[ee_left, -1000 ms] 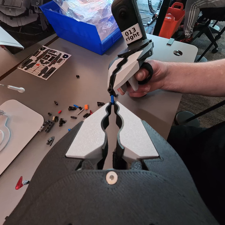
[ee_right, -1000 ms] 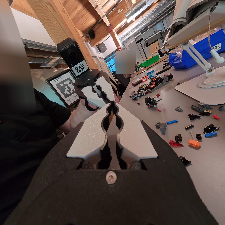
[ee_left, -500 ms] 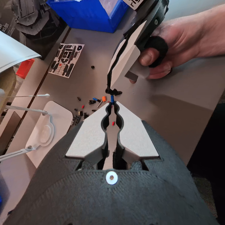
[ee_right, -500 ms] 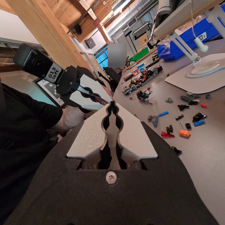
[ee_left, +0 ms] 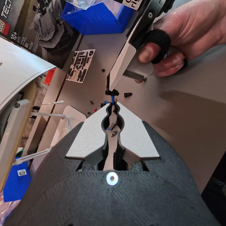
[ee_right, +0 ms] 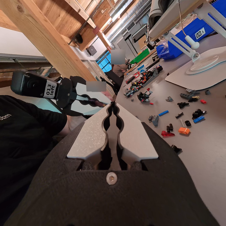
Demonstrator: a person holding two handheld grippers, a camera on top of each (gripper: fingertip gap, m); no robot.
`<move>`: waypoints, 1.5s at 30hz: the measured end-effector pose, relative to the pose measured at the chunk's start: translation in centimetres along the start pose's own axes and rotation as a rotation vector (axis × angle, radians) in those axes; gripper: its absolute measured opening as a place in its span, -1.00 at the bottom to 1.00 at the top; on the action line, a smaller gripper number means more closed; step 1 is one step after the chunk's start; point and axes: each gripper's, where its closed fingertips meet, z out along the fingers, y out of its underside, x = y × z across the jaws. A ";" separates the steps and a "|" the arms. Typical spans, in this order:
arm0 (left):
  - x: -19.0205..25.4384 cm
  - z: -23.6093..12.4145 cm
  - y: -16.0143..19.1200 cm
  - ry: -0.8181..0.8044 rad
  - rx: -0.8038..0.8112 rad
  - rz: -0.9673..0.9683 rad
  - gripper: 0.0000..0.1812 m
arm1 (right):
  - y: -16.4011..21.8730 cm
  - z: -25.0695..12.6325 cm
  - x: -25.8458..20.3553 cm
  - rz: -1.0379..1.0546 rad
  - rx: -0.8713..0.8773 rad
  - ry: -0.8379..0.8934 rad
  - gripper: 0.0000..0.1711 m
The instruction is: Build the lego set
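In the left wrist view my left gripper [ee_left: 113,104] is shut on a short blue pin [ee_left: 112,99] that sticks out past its tips. My right gripper [ee_left: 108,89] comes down from above, shut on a small black lego piece [ee_left: 113,93]. The pin's far end meets that piece, both held above the grey table [ee_left: 171,110]. In the right wrist view my right gripper [ee_right: 113,104] has its tips closed, and the black piece is mostly hidden between them. The left gripper [ee_right: 103,104] reaches in from the left to the same spot.
Loose lego parts lie on the table: an orange piece [ee_right: 184,130], a red clear piece [ee_right: 167,133], a blue pin [ee_right: 163,112]. A part-built model [ee_right: 143,80] lies farther back. A white lamp base [ee_right: 201,68], blue bin [ee_left: 97,18], sticker sheet [ee_left: 80,66] and set box [ee_left: 36,30] stand around. Less than 4 cm separates the two grippers' tips.
Both grippers have rolled and lifted while staying tip to tip. The right gripper now looms closer and steeper in the left view. The blue pin stays against the black piece.
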 end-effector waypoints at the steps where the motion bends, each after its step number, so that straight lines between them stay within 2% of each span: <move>1: 0.0 0.0 0.0 -0.011 -0.006 0.019 -0.98 | 0.0 0.0 0.0 0.002 0.000 0.000 -1.00; 12: -0.2 0.2 -0.4 -0.125 -0.008 0.139 -0.98 | -0.3 -0.2 0.1 0.046 0.020 -0.013 -1.00; 25: -0.5 0.1 -1.2 -0.151 0.025 0.110 -0.98 | -0.9 -0.5 -0.2 0.060 0.068 -0.038 -1.00; 34: -1.2 -0.3 -3.1 -0.258 0.160 0.071 -0.98 | -2.6 -1.3 -1.2 0.145 0.203 -0.141 -1.00; 45: -1.4 -0.5 -4.7 -0.300 0.271 0.105 -0.98 | -3.5 -2.2 -2.0 0.173 0.239 -0.209 -1.00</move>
